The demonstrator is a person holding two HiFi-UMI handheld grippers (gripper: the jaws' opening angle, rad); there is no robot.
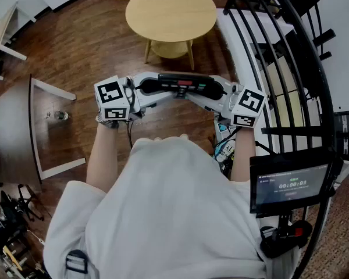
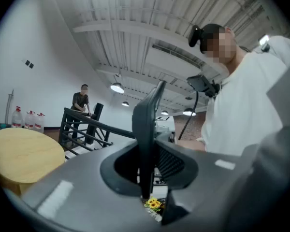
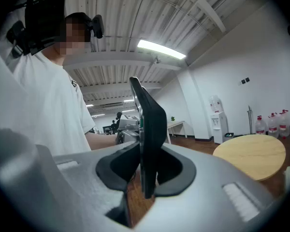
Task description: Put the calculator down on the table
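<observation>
- The slim black calculator [image 1: 183, 85] is held in the air, nearer than the round pale wooden bench [image 1: 170, 10].
- Its ends are clamped in the left tongs [image 1: 142, 90] and the right tongs [image 1: 220, 92].

Head view looks down; gripper views face inward, sharing calculator [image 1: 180, 85]

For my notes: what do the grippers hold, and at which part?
The calculator, one end in the left gripper, the other in the right gripper.

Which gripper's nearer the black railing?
Right. The right gripper grips the calculator at the end beside the railing; the left gripper grips the opposite end, farther away.
</observation>
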